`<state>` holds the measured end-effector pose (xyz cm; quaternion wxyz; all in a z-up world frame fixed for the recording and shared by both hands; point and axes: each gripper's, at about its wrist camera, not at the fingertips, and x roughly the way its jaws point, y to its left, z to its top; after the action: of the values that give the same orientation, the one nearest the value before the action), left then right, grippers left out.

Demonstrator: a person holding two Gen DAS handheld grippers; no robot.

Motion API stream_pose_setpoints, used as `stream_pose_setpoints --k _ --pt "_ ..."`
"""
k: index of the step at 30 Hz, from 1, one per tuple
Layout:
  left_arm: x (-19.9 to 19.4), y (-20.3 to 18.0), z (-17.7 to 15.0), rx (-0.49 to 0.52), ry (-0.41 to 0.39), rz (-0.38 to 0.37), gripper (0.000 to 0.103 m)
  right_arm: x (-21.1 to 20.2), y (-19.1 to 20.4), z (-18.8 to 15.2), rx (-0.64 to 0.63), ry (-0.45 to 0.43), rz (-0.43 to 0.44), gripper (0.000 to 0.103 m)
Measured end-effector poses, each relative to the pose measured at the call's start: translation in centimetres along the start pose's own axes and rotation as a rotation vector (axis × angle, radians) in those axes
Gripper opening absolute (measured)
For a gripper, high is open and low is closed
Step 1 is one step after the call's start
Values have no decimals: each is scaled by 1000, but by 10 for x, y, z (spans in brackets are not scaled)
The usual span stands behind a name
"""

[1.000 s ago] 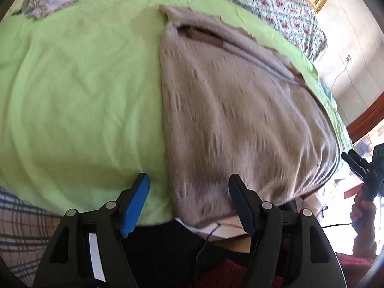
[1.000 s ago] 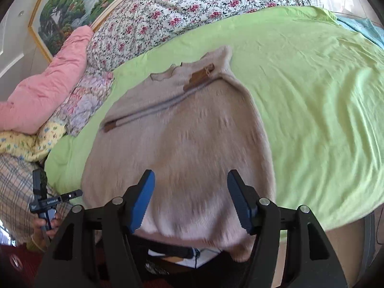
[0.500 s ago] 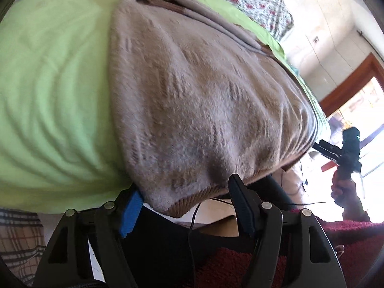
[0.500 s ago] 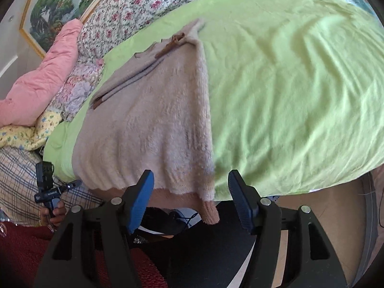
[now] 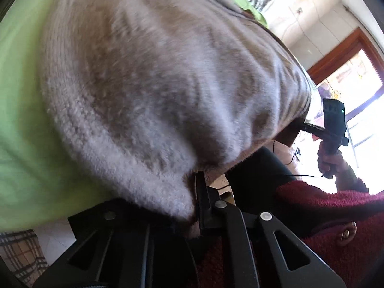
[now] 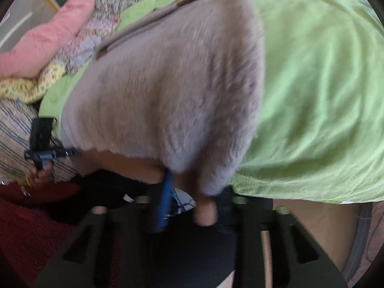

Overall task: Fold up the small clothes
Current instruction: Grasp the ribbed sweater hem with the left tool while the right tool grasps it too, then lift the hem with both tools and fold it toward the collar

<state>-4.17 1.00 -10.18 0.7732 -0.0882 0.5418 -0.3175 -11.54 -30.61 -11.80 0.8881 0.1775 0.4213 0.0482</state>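
A fuzzy beige knit sweater (image 5: 156,76) lies flat on the green bedsheet (image 5: 19,124), its hem hanging over the bed's near edge. My left gripper (image 5: 187,206) is shut on the hem's left corner; the fabric hides the left finger. In the right wrist view the same sweater (image 6: 168,84) fills the middle, and my right gripper (image 6: 189,192) is shut on the hem's right corner, with the blue pad beside the bunched fabric. Each gripper also shows small in the other's view, at the hem's far end (image 5: 333,124) (image 6: 45,144).
A pink pillow (image 6: 48,38) and floral bedding (image 6: 100,24) lie at the bed's far left. A plaid blanket (image 6: 14,139) hangs at the left edge. The green sheet (image 6: 324,96) stretches wide to the right. A window with a wooden frame (image 5: 348,55) stands beyond.
Both grippers moved in to the sweater's hem and closed on its two corners; they were open and apart from the hem before.
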Motion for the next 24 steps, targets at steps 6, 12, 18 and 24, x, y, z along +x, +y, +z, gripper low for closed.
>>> stream_pose_setpoints --k 6,12,18,24 --pt "-31 -29 0 55 -50 -22 7 -36 13 -8 16 -40 170 9" --pt "-91 -60 30 85 -241 -69 6 -93 22 16 79 -262 385 9" --pt "-142 -60 70 51 -424 -92 6 -125 36 53 88 -446 506 9" --pt "-160 -37 109 13 -550 -75 6 -124 28 91 144 -567 503 9"
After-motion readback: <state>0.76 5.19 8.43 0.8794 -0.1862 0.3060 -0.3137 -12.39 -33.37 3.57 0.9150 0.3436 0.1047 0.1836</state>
